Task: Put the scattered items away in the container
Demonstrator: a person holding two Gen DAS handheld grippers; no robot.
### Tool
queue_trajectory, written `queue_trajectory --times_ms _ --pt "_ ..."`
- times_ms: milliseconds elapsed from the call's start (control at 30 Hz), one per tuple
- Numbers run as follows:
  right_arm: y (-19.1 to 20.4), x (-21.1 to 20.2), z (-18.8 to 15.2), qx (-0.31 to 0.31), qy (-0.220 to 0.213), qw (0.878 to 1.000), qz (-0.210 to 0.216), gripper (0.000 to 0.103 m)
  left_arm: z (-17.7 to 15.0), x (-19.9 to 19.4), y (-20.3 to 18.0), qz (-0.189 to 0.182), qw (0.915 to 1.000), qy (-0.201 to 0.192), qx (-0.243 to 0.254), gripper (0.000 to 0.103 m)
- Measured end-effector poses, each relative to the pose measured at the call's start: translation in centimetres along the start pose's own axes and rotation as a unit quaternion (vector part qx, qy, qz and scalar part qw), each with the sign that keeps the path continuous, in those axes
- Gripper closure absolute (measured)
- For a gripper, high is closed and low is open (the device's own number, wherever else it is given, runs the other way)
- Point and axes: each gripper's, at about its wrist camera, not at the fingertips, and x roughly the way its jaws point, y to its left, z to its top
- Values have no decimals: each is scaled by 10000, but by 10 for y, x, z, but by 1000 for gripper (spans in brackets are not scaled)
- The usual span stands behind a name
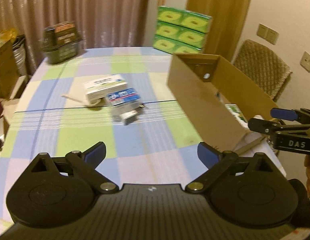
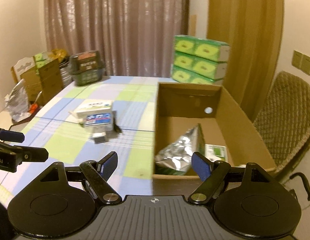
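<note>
On the checked tablecloth [image 1: 79,132] lies a small pile: a white box [image 1: 106,87], a blue-labelled pack [image 1: 124,98] leaning on it, and a small grey-white item [image 1: 129,118] in front. A pale stick [image 1: 71,97] lies to their left. The open cardboard box [image 1: 195,100] stands at the right; in the right wrist view the cardboard box [image 2: 231,104] holds a silver foil bag [image 2: 179,150] and a green-white packet [image 2: 216,152]. My left gripper [image 1: 151,152] is open and empty, short of the pile. My right gripper [image 2: 155,165] is open and empty over the box's near left corner.
A stack of green cartons [image 1: 181,32] stands behind the box at the table's far edge. A dark basket [image 1: 61,42] sits at the far left corner. A woven chair [image 1: 261,66] stands to the right, and brown cartons [image 2: 42,76] are beside the table on the left.
</note>
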Motion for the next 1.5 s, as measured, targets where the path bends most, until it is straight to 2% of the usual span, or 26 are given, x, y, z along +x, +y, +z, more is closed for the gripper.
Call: queue_trajectory --times_ms 67,400,467,867,1267,1500 --pt "10 0 2 -83 -38 9999 94 13 -3 -5 11 99 9999 -23 -66 6" --pt "48 16 12 -443 -61 9983 363 10 -6 -14 60 481 9986 -23 -208 1" --pt "55 21 13 -510 -60 9978 426 2 -6 -11 68 535 9984 2 -200 1" --pt "82 73 21 -813 175 9945 643 2 0 24 110 705 9971 230 -189 1" --pt "103 149 36 -965 446 9914 768 2 18 82 143 634 9952 456 596 1" --pt "118 198 48 -958 580 9901 846 2 29 119 164 421 9938 522 889 1"
